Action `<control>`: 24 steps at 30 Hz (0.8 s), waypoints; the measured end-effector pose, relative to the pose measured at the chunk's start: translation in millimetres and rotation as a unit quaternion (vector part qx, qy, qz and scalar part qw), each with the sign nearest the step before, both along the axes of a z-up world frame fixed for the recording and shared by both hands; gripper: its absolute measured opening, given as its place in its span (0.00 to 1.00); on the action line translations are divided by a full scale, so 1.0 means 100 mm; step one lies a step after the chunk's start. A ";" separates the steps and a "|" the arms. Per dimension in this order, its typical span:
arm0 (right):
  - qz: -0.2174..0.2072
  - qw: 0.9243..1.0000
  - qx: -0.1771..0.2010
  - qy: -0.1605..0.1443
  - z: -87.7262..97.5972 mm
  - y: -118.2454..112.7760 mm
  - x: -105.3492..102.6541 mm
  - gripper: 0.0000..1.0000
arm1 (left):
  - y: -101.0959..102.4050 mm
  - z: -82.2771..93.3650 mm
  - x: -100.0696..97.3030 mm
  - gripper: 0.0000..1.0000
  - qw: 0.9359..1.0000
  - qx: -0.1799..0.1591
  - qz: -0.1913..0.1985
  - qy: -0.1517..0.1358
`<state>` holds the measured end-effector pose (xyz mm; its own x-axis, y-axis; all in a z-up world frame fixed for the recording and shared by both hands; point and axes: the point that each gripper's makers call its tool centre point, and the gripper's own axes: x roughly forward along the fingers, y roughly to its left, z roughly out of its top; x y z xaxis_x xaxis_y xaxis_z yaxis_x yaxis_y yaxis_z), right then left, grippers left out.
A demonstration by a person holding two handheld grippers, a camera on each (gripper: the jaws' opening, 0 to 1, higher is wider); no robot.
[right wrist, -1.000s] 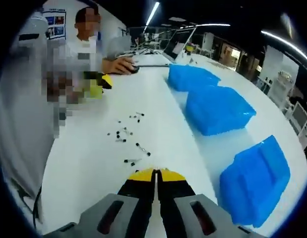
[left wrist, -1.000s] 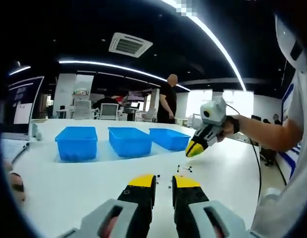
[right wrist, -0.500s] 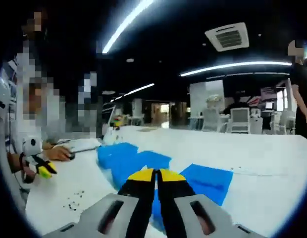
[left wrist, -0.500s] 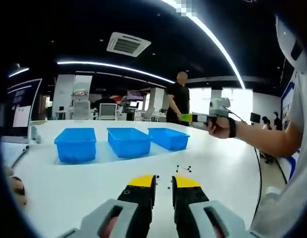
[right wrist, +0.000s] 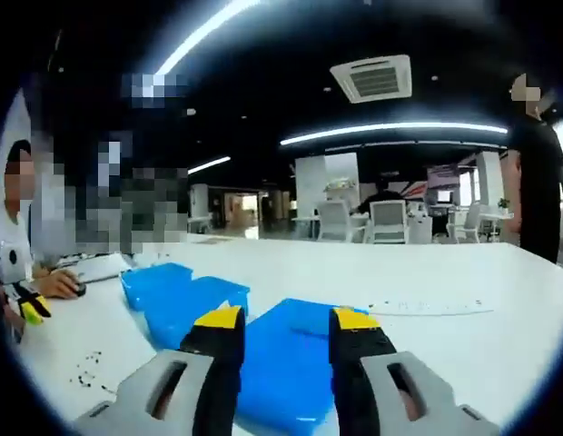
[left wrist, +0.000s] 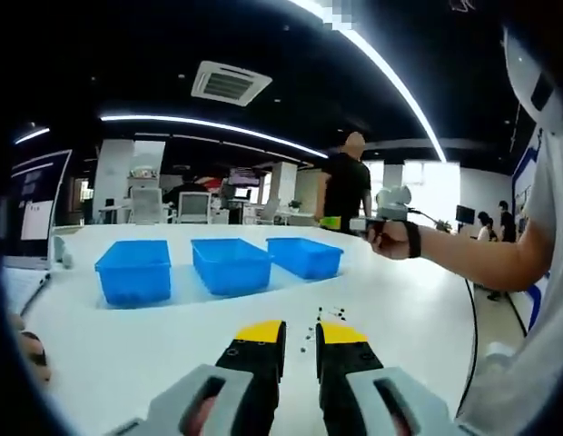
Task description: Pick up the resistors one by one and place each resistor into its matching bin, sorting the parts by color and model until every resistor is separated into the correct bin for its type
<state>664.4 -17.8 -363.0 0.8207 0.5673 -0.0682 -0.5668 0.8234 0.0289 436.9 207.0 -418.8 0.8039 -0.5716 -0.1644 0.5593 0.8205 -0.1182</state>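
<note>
above the nearest blue bin (right wrist: 291, 363) — right gripper (right wrist: 286, 320) spread wide, empty.

Lots of bare table (left wrist: 127, 345) ahead of the left gripper (left wrist: 300, 333); just the scattered resistors (left wrist: 329, 316) in the way, then three blue bins (left wrist: 220, 266) lined up further back.

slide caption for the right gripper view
Open right tongs held above the nearest of three blue bins on the white table.
</note>
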 end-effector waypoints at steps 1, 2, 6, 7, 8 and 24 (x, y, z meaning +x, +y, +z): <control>-0.001 1.000 0.003 -0.001 0.01 0.00 -0.01 0.35 | 0.01 0.00 0.00 0.16 1.000 0.000 0.002 0.000; -0.002 1.000 0.003 -0.002 0.01 -0.01 -0.01 0.35 | 0.03 0.00 0.00 0.16 1.000 -0.001 0.004 0.001; 0.004 1.000 -0.001 -0.009 0.06 0.02 -0.10 0.32 | 0.05 -0.01 0.00 0.17 1.000 0.001 0.005 0.005; 0.007 1.000 -0.004 -0.013 0.08 0.03 -0.14 0.31 | 0.04 0.00 0.00 0.17 1.000 0.000 0.004 0.007; 0.009 1.000 -0.008 -0.017 0.10 0.03 -0.17 0.30 | 0.04 0.00 0.01 0.17 1.000 -0.001 0.003 0.007; 0.038 0.996 -0.045 -0.065 0.20 -0.30 -0.79 0.26 | -0.48 -0.05 0.10 0.17 0.985 0.087 -0.139 0.049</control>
